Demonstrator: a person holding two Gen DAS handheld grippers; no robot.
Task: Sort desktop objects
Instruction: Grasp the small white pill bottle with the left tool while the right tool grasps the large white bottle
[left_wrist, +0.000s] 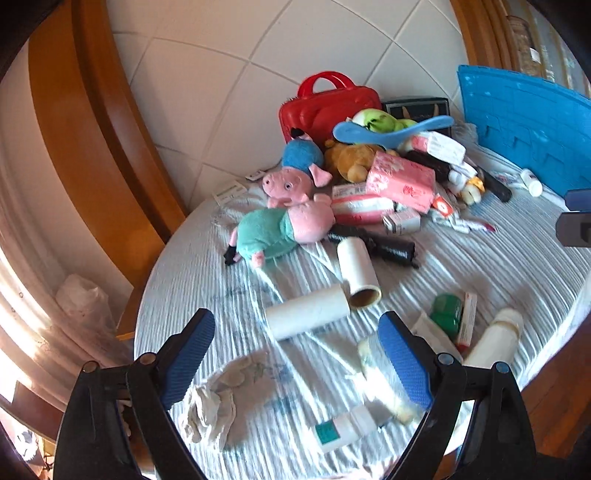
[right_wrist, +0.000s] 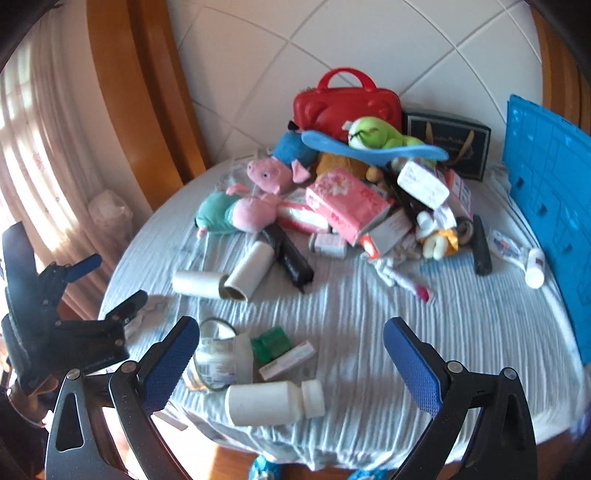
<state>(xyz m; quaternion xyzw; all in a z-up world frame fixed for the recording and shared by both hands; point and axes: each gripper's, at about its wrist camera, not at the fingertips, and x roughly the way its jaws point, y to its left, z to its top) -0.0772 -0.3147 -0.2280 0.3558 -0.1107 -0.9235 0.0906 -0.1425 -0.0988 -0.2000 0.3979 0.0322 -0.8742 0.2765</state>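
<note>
Both grippers, left (left_wrist: 295, 363) and right (right_wrist: 291, 363), are held wide and empty above the table (right_wrist: 461, 332). Clutter is heaped by the red case (right_wrist: 347, 105); a white bottle (right_wrist: 271, 402) lies nearest (labels too blurred to be read).

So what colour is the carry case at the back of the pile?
Red, handle included: carry case. Clearest in the right wrist view.

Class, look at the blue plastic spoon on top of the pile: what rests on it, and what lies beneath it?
A green soft toy rests on the blue spoon. Beneath it show a brown soft toy and a pink packet. Whatever lies deeper in the pile is covered.
</note>
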